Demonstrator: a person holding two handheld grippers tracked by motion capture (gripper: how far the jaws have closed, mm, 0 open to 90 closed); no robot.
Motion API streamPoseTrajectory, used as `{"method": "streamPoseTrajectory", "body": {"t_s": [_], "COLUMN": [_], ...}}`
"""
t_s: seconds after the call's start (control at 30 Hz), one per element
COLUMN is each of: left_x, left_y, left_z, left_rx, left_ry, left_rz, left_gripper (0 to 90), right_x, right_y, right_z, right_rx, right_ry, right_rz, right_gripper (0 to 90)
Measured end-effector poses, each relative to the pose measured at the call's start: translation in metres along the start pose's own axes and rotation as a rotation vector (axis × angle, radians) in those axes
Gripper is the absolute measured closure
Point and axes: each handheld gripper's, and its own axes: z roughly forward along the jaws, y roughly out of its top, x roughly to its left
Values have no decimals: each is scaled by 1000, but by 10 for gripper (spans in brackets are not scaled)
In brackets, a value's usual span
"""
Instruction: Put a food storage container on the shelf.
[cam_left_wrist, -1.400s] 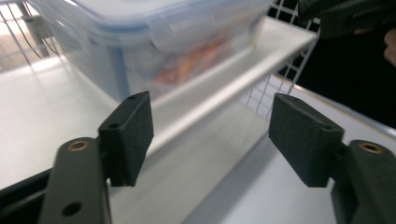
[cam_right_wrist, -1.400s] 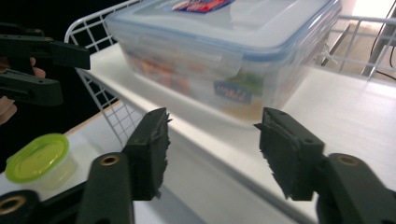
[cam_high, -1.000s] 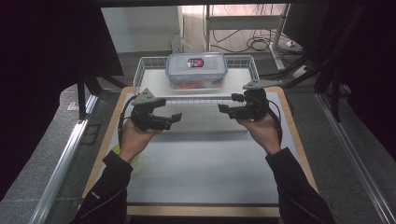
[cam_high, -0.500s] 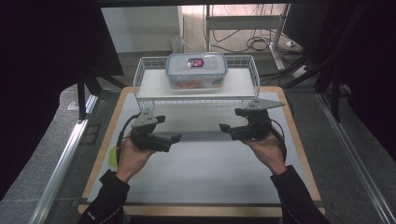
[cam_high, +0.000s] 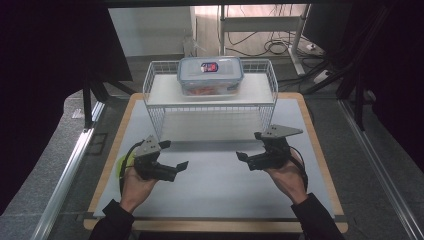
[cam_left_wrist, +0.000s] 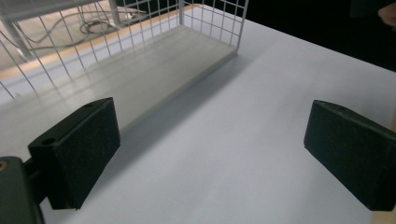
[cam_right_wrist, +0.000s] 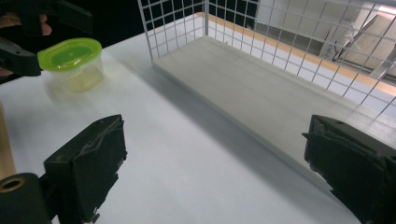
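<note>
White wire rack, clear box on top, both hand-held grippers wide apart, empty

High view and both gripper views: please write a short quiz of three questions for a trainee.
1. True or false: the clear lidded box stands on the lower shelf of the wire rack.
2. The small tub has a lid that is: A red, B green, C blue?
3. Fill in: the jaws of the left gripper and the right gripper stand ___.
Key: 1 false, it stands on the top shelf. 2 B. 3 open; they have just been opening, with nothing between them.
</note>
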Motion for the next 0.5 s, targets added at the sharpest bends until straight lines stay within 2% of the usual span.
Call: {"method": "streamPoseTrajectory", "body": {"t_s": [0.13,0.27,0.37,0.43,0.5], "left_x": [-7,-14,-18,-21,-23], "left_y": [-10,-21,-29,-34,-38], "left_z": [-1,-3,-4,-4,-5], "left_rx": [-2,-12,5,11,30], "left_ry": [-12,-1,30,65,82], "left_rz": [17,33,21,29,39], "left_gripper": [61,60,68,99,99], "right_x": [4,7,9,11,14], "right_y": [-11,-22,-30,-36,-42], "right_z": [2,-1,-3,-3,-2], "right_rx": [16,19,17,11,9], "right_ry": [-21,-17,-13,0,5], "right_rz": [-28,-14,1,12,12], "right_gripper": [24,21,25,25,28]}}
